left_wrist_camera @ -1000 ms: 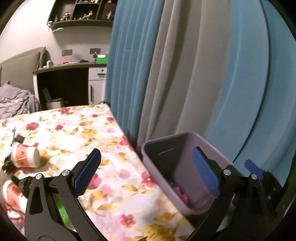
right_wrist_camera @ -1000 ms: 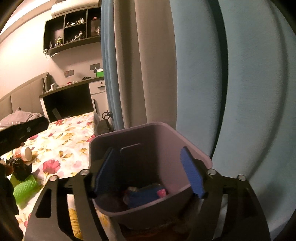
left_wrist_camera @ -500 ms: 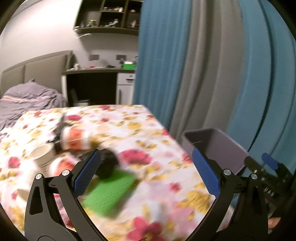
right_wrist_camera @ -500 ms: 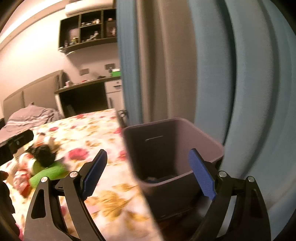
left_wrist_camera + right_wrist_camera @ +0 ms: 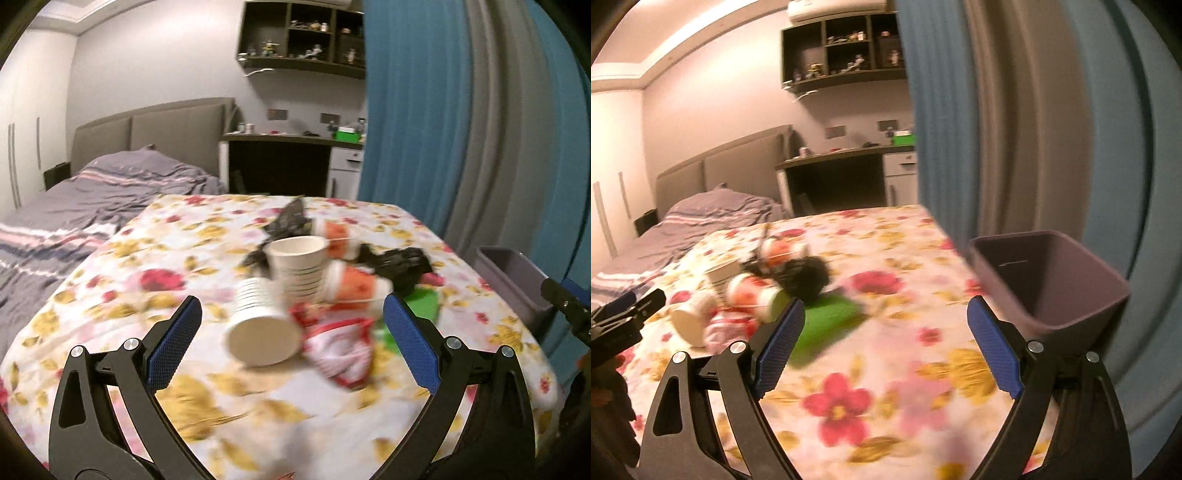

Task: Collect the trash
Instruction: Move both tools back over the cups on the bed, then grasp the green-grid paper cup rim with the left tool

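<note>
Blue-padded and spread wide, the left tool (image 5: 291,332) holds nothing, and the right tool (image 5: 886,343) is likewise spread and empty. A fallen white paper cup (image 5: 258,325) lies in front of the left tool, its mouth toward the camera, touching a crumpled red-and-white wrapper (image 5: 340,347) on its right. Just beyond stand an upright ribbed cup (image 5: 299,266) and an orange-printed cup (image 5: 356,286) on its side, with a black wad (image 5: 402,262) and a green piece (image 5: 424,306) further right. Likely trouble: the round cup could roll or crush under a hard squeeze, and closing on the tight heap may drag neighbours off the floral worktop (image 5: 110,295). Off the worktop's right edge, well apart from the heap, waits the purple bin (image 5: 1067,284), so a loose grip risks dropping trash short.
</note>
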